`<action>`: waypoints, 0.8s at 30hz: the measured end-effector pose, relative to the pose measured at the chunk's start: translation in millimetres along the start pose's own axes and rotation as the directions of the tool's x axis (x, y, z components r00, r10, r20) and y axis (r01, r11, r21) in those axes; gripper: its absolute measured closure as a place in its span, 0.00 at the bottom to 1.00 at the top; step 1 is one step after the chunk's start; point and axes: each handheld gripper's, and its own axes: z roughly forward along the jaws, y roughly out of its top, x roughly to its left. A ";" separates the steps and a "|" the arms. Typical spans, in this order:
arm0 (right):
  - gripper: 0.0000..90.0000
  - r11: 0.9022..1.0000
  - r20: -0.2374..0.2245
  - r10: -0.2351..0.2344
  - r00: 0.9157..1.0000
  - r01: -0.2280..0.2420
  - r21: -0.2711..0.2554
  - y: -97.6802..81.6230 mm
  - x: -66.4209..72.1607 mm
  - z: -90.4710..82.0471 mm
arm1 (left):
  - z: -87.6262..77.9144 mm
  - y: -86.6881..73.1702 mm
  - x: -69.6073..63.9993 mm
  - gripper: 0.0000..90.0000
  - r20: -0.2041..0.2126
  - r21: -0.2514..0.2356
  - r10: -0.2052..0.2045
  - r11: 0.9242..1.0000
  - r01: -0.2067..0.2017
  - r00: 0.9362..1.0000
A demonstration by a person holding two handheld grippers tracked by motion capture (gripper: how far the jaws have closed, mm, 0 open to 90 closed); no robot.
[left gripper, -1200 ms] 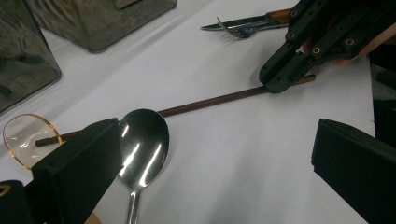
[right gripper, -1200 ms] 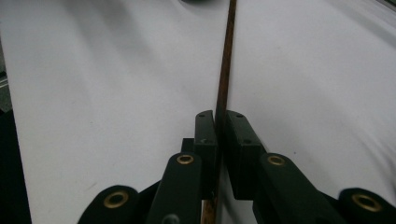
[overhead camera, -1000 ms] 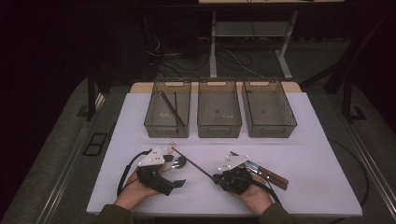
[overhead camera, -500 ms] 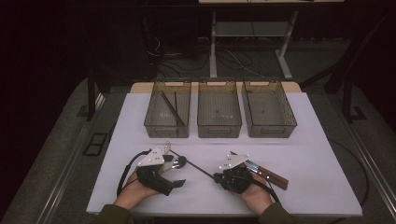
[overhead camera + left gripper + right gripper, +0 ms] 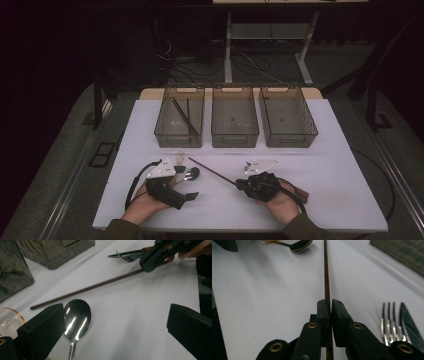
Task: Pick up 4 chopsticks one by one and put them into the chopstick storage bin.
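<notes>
Here, taking the middle bin as the landmark.
High view, counter: the white counter (image 5: 345, 165) carries three clear bins in a row; the middle bin (image 5: 234, 117) stands between the other two.
High view, left bin: the left bin (image 5: 180, 117), just beside the middle bin, holds dark sticks.
High view, right tool: the right tool (image 5: 239, 183), nearer the person than the middle bin, is clenched on a thin brown chopstick (image 5: 210, 171).
High view, chopstick: it slants from the right tool toward the left bin's near wall, its far tip stopping short of it.
High view, left tool: the left tool (image 5: 186, 184) sits left of and nearer than the middle bin.
Left gripper view, left tool: released, its jaws wide apart above the counter, a steel spoon (image 5: 76, 317) lying just beside one jaw.
Left gripper view, chopstick: it lies beyond the spoon, one end in the right tool (image 5: 147, 265).
Right gripper view, right tool: the right tool (image 5: 329, 306) grasps the chopstick (image 5: 326, 272); a fork (image 5: 389, 320) and knife (image 5: 409, 322) lie beside it.
</notes>
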 end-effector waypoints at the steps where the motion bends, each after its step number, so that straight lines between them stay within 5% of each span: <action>1: 0.94 1.000 0.000 0.004 1.000 -0.004 -0.005 0.1 -1.6 -2.8 | -0.1 0.0 0.3 0.01 0.000 0.002 0.002 1.000 -0.002 1.000; 24: 0.94 0.993 -0.037 0.046 0.998 -0.050 -0.109 7.5 -21.3 -38.9 | 0.8 0.0 0.0 0.01 0.000 0.002 0.001 1.000 -0.001 1.000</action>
